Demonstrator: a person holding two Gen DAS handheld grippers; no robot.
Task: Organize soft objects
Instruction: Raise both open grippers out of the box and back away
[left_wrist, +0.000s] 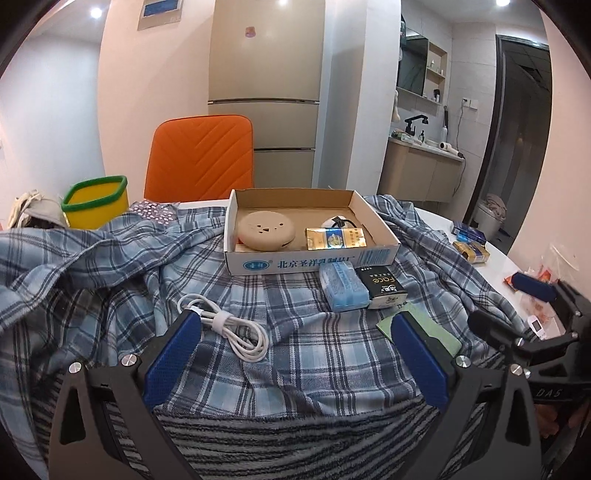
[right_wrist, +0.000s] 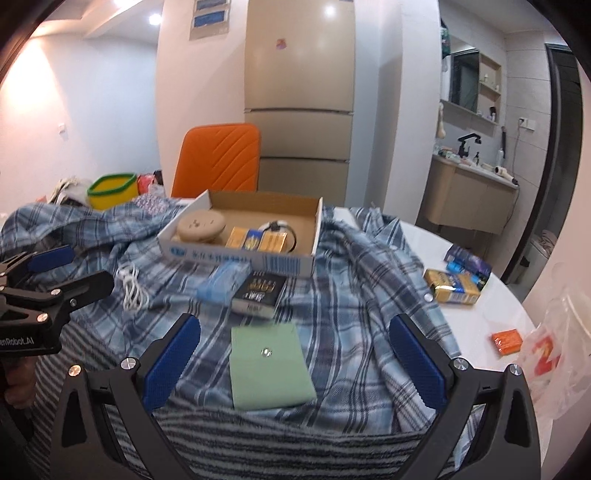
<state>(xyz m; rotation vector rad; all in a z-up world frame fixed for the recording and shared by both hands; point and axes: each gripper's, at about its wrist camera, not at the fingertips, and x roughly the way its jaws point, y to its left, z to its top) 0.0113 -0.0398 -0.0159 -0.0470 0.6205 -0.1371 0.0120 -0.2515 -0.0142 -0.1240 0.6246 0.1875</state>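
I have both tools hovering over the blue plaid cloth (left_wrist: 280, 354) that drapes the desk (right_wrist: 476, 317). My left hand-held gripper (left_wrist: 295, 354) is spread wide and holds nothing; a coiled white cable (left_wrist: 236, 328) lies just beside its left finger. My right hand-held gripper (right_wrist: 295, 354) is spread too, with a pale green pouch (right_wrist: 269, 365) lying on the cloth between its fingers, untouched. Farther off, a cardboard box (left_wrist: 310, 262) sits on the cloth, with a blue tissue pack (left_wrist: 343, 291) and a black pack (left_wrist: 384, 288) against its near wall.
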